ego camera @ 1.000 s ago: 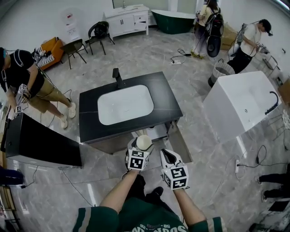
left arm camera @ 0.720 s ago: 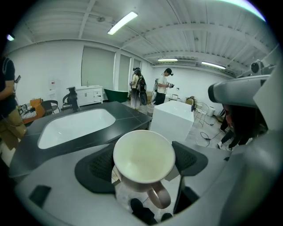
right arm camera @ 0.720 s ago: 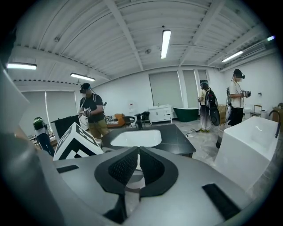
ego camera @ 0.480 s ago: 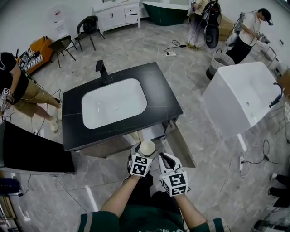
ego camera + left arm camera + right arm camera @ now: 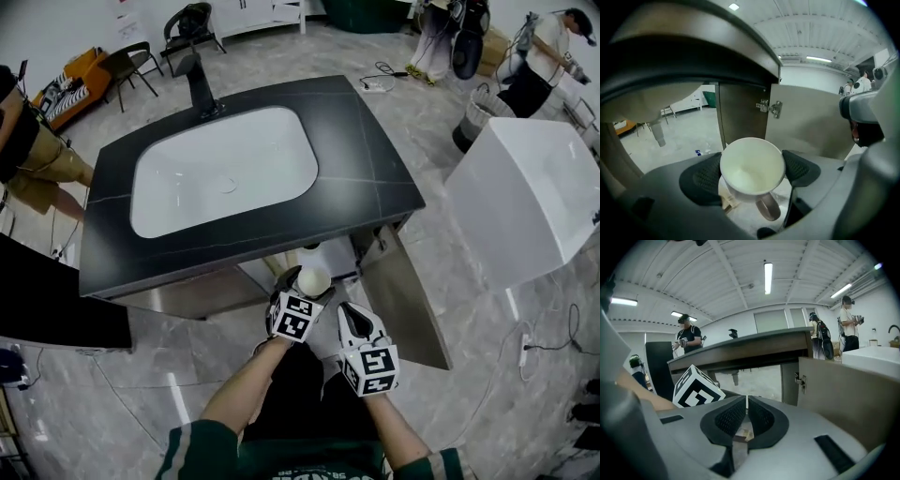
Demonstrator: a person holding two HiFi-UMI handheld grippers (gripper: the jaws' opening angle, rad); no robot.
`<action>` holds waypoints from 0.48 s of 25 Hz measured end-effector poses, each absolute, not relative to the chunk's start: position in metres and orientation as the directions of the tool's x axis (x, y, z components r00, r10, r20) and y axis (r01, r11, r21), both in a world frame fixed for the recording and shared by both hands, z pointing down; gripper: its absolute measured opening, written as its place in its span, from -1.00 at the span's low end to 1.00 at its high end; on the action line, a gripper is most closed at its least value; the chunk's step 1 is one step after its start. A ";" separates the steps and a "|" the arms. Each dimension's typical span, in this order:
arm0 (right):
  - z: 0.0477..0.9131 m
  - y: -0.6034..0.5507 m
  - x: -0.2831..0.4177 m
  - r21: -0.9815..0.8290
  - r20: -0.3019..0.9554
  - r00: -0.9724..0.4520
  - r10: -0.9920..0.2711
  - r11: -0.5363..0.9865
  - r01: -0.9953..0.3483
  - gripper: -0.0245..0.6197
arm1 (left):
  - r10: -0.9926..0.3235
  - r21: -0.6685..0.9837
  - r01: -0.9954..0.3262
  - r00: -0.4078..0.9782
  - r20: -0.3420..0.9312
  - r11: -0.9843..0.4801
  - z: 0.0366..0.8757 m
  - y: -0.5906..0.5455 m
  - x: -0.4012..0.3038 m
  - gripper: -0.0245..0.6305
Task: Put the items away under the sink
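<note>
Left gripper (image 5: 752, 174) clamps a mug (image 5: 752, 165) just before the sink (image 5: 225, 169) cabinet's open door (image 5: 412, 300); right gripper (image 5: 746, 414) clenched, empty.

you are in a large showroom-style hall for bathroom fittings, not a home. a black-topped vanity (image 5: 370, 178) with a white basin (image 5: 225, 169) and a black faucet (image 5: 198, 86) stands free on a grey marble-look tile floor (image 5: 122, 384), and a white bathtub (image 5: 525, 197) sits apart to your right. loose cables (image 5: 380, 82) lie on the tiles, chairs (image 5: 127, 64) stand at the far side, other people (image 5: 546, 58) work nearby, and strip lights (image 5: 768, 276) run along a ribbed industrial ceiling (image 5: 726, 282).
</note>
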State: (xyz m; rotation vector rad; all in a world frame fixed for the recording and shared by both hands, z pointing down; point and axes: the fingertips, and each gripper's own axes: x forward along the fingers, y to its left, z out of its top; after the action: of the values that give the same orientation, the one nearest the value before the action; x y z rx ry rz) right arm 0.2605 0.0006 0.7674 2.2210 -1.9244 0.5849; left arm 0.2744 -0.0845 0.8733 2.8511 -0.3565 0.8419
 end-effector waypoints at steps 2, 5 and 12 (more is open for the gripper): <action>0.796 -0.005 0.261 -0.133 0.370 0.102 -0.924 -0.162 -0.978 -0.79 | -0.183 0.069 -0.262 0.815 0.550 -0.962 0.904 -0.093 0.276 0.35; 0.839 -0.020 0.266 -0.121 0.346 0.099 -0.933 -0.149 -0.981 -0.79 | -0.186 0.057 -0.256 0.821 0.540 -0.965 0.943 -0.111 0.283 0.35; 0.910 -0.036 0.285 -0.120 0.298 0.094 -0.950 -0.135 -0.984 -0.79 | -0.189 0.063 -0.256 0.837 0.513 -0.965 1.005 -0.127 0.303 0.35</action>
State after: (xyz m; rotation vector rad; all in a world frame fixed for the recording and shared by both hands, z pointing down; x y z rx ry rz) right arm 0.2852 -0.0362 0.9095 2.2393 -1.9895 0.4654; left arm 0.3035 -0.1269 1.0046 2.8865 -0.3516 0.7862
